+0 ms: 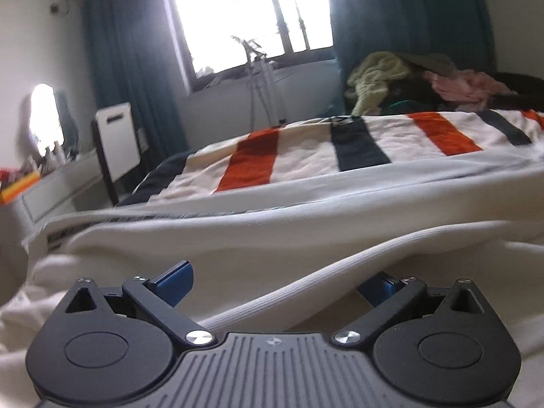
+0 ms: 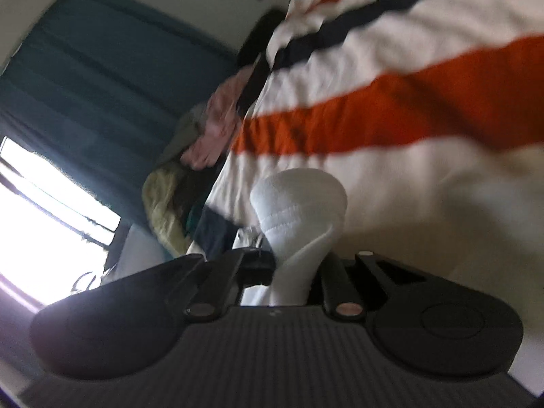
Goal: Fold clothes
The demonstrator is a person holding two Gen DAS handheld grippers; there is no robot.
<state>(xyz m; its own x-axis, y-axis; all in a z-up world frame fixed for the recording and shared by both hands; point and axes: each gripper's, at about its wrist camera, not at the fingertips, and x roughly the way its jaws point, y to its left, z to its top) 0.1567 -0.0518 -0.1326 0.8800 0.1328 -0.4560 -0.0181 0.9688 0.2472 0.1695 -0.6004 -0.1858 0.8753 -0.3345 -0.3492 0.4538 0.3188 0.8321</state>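
A cream-white ribbed garment (image 1: pixel 272 238) lies rumpled across the near part of the bed. My left gripper (image 1: pixel 276 287) hovers low over it and stands open, its blue pads (image 1: pixel 176 280) wide apart, with a raised fold of the cloth running between them untouched. In the tilted, blurred right wrist view, my right gripper (image 2: pixel 296 272) is shut on a bunched white end of the garment (image 2: pixel 299 204) with a stitched seam, which sticks out past the fingers.
A striped bedspread (image 1: pixel 306 156) in white, orange and navy covers the bed. A heap of other clothes (image 1: pixel 408 81), yellow-green, pink and dark, sits at the far side by teal curtains (image 1: pixel 129 68). A white chair (image 1: pixel 117 139) and a cluttered dresser (image 1: pixel 51 176) stand left.
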